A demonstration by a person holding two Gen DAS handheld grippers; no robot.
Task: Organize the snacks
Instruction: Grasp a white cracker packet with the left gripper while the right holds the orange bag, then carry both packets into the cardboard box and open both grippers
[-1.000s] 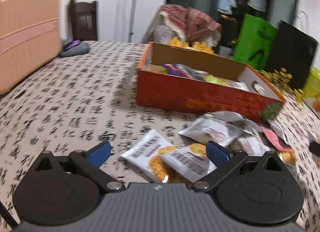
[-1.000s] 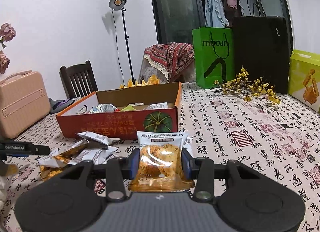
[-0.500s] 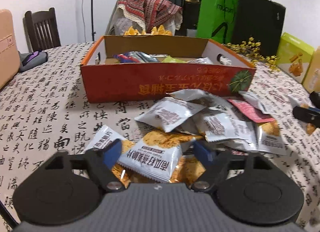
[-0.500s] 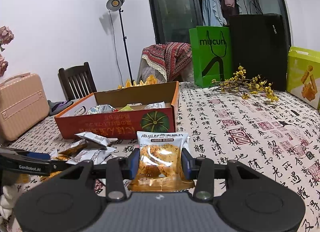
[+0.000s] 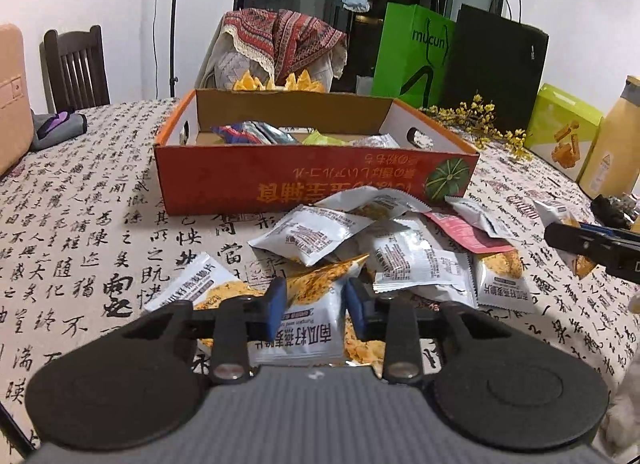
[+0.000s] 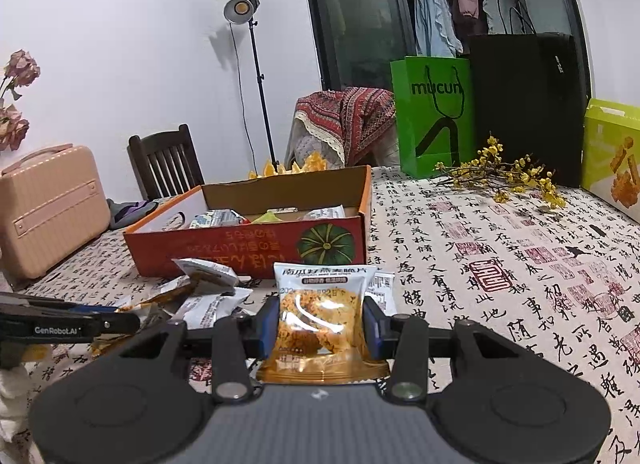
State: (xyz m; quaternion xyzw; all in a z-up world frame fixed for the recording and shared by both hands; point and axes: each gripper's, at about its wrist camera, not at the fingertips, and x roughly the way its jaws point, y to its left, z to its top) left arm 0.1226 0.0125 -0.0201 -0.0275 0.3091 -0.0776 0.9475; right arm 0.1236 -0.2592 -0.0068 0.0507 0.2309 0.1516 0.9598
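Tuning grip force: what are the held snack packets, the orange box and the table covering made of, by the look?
Snack packet in the left gripper: thin glossy plastic film, creased where pinched.
Snack packet in the right gripper: same film, with a clear window showing the crisp.
Orange box: cardboard, printed outside, raw brown inside, cut handle holes.
Tablecloth: probably printed fabric, matte; hard to confirm.

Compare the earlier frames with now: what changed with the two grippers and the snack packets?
The left gripper swung from the bare tablecloth toward the orange box, and its jaws have just been closing on a cracker packet from the loose pile, pinching it between the pads. The right gripper stayed put, clamped on its own packet. Box and remaining packets are unmoved.
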